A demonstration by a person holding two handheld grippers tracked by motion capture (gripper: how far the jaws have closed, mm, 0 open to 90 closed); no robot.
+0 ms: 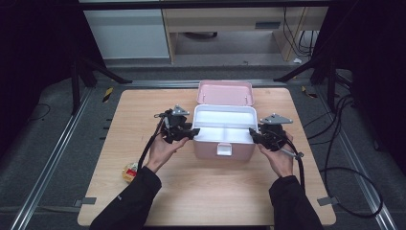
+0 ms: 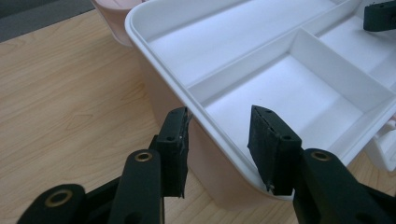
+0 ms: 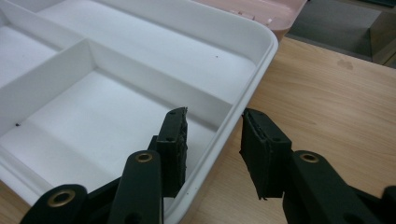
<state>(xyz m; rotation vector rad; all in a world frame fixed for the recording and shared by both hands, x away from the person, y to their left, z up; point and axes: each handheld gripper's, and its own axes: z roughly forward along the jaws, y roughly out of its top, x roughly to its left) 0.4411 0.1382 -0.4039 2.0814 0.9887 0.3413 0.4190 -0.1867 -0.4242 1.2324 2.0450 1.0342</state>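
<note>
Two sleeves and hands hold a claw at each side of a box.

Left claw (image 1: 190, 134) sits at the left rim of the white tray (image 1: 210, 119), with one black jaw outside the pink box (image 1: 210, 151) and one inside; the jaws are apart and do not squeeze the rim. Right claw (image 1: 254, 136) sits the same way at the right rim, jaws apart too. Both straddle the tray wall without pressing it. This box stands in the middle of the wooden bench (image 1: 143, 110), and its pink lid (image 1: 225, 92) lies open behind it. One tape roll (image 1: 129, 171) lies near the left sleeve.
</note>
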